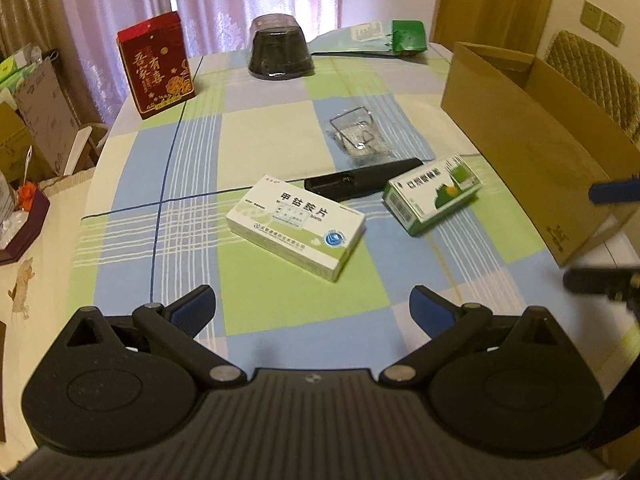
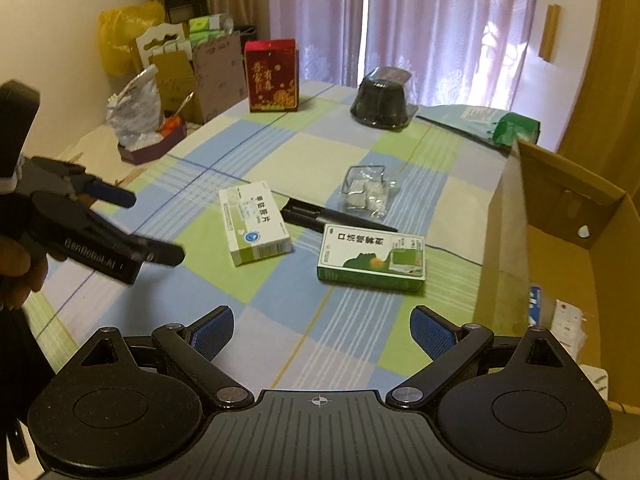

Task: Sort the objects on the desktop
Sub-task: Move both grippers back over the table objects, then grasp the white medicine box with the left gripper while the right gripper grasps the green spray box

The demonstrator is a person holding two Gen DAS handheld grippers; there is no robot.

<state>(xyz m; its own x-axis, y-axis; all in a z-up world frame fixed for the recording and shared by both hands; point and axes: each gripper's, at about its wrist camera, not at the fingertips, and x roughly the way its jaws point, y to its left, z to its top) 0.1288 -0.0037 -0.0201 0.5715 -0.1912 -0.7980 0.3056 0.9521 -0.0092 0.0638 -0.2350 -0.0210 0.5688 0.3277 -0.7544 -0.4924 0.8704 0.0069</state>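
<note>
Left wrist view: left gripper (image 1: 314, 306) hovered spread and empty, lined up on white medicine box (image 1: 296, 226); right gripper (image 2: 322, 330) likewise wide, empty, above green box (image 2: 372, 258) beside cardboard carton (image 2: 560, 248), likely sorting bin.

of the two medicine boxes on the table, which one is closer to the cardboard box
The green-and-white medicine box with the green hill picture. It lies nearer the cardboard box than the white medicine box.

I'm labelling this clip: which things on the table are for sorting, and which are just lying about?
For sorting: white box, green box, black remote, clear packet, cardboard box.

Lying about, probably: red box, black tub, green bag.
</note>
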